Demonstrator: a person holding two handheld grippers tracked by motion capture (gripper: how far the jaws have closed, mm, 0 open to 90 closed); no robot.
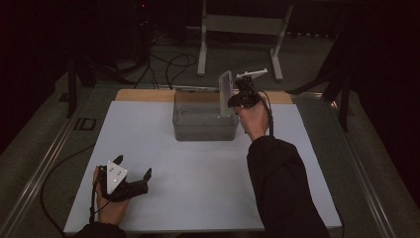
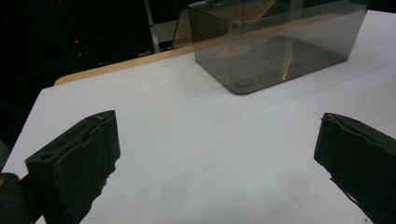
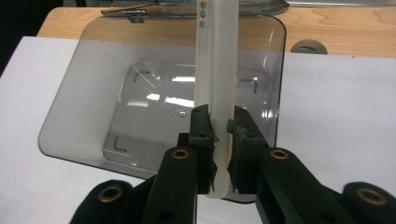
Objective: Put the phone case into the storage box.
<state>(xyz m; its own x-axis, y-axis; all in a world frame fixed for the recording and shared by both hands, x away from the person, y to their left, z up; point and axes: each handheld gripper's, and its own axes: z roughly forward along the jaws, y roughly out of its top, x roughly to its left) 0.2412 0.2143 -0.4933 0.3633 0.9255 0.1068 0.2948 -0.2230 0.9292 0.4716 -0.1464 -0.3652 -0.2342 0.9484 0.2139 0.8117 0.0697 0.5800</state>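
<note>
My right gripper [image 1: 236, 100] [image 3: 219, 135] is shut on a slim white slab [image 1: 225, 89] [image 3: 217, 70] with small buttons along its edge, like a phone. The slab stands upright on its edge over the right end of a clear grey plastic box [image 1: 205, 119] [image 3: 93, 93]. The box's inside looks bare. My left gripper [image 1: 132, 166] [image 2: 217, 154] rests on the white sheet near the front left, its jaws wide open with nothing between them. From it the box [image 2: 275, 46] lies ahead and to the right.
A white sheet [image 1: 198, 183] covers the table, with a wooden strip [image 1: 143, 95] along the back edge and a round hole [image 3: 308, 46] in it. Behind the table stand a pale metal frame [image 1: 237, 25] and loose cables [image 1: 168, 64] on the floor.
</note>
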